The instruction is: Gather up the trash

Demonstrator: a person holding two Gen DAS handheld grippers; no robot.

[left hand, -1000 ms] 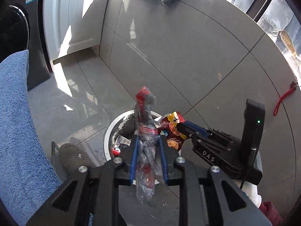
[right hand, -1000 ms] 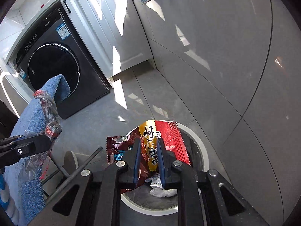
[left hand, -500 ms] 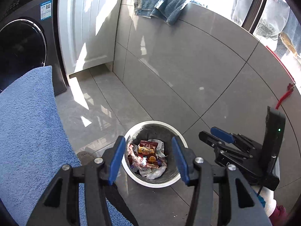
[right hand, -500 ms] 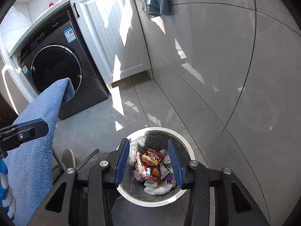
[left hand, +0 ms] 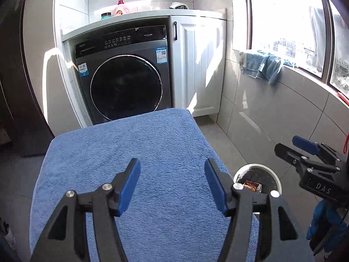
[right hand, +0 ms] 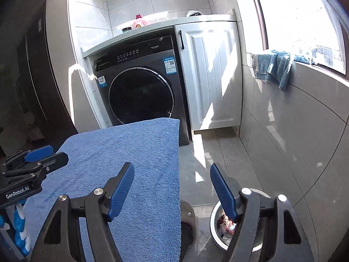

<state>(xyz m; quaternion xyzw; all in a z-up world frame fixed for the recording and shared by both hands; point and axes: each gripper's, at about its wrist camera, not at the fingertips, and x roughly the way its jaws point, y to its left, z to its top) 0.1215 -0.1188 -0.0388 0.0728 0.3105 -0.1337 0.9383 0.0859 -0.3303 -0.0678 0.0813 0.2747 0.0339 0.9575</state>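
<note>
where sun falls: grey tiled floor (right hand: 218, 152) | blue towel (left hand: 141, 152) | washer (left hand: 126, 83)

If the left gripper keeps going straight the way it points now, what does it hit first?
Most likely the blue towel-covered surface: the left gripper, jaws opening and empty, aims down over it. The washing machine stands beyond, but depth is hard to judge.

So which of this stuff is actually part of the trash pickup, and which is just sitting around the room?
Part of the job:
- bin, on the floor
- wrappers inside it
- left tongs, opening, nothing between them
- right tongs, opening, nothing between them

Just lying about:
- blue towel in front
- washer
- white cabinet
- pink bottle on the counter
- cloths on the sill
</note>
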